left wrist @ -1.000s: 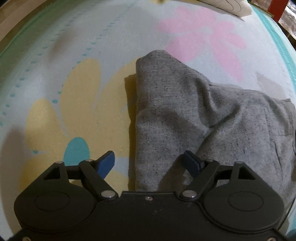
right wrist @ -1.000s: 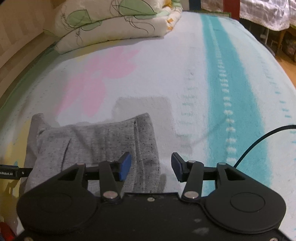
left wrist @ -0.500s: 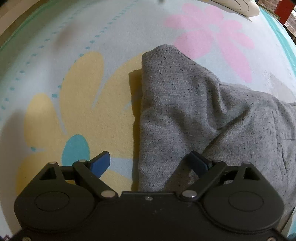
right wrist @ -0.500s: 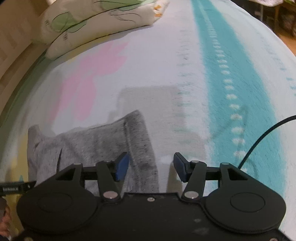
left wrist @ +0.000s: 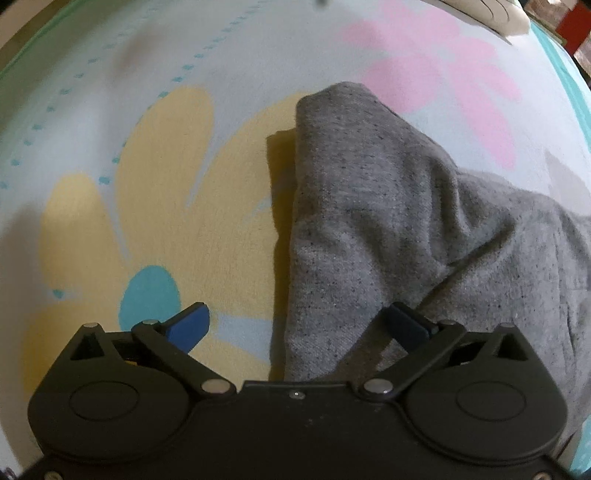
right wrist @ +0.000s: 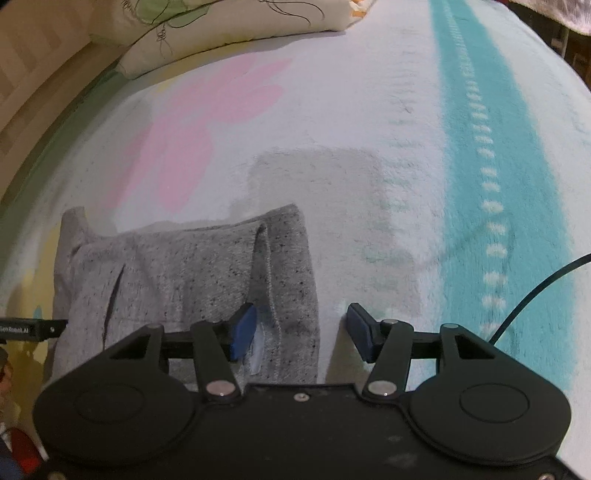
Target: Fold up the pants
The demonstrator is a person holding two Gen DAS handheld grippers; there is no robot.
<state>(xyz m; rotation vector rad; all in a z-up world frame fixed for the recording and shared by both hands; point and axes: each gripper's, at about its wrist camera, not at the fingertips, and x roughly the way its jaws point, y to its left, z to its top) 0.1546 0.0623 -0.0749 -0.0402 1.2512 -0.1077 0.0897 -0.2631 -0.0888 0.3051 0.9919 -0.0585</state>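
Observation:
Grey speckled pants (left wrist: 369, 221) lie folded into a thick bundle on the flowered blanket (left wrist: 166, 221). My left gripper (left wrist: 295, 315) is open wide just above the bundle's left edge, one fingertip over the yellow flower and the other over the grey cloth. In the right wrist view the pants (right wrist: 184, 266) show a seam and a slit pocket. My right gripper (right wrist: 301, 319) is open over their right edge. Its left pad hovers by a white label and its right pad is above the bare blanket. Neither gripper presses on the cloth.
A folded flowered quilt (right wrist: 221, 29) lies at the head of the bed. A black cable (right wrist: 535, 288) crosses the teal stripe on the right. The left gripper's body (right wrist: 29, 328) pokes in at the left edge. A wooden board (right wrist: 22, 66) borders the bed.
Both grippers have come lower and closer to the pants. The left jaws have spread wider. The right jaws have widened a little across the pants' right edge.

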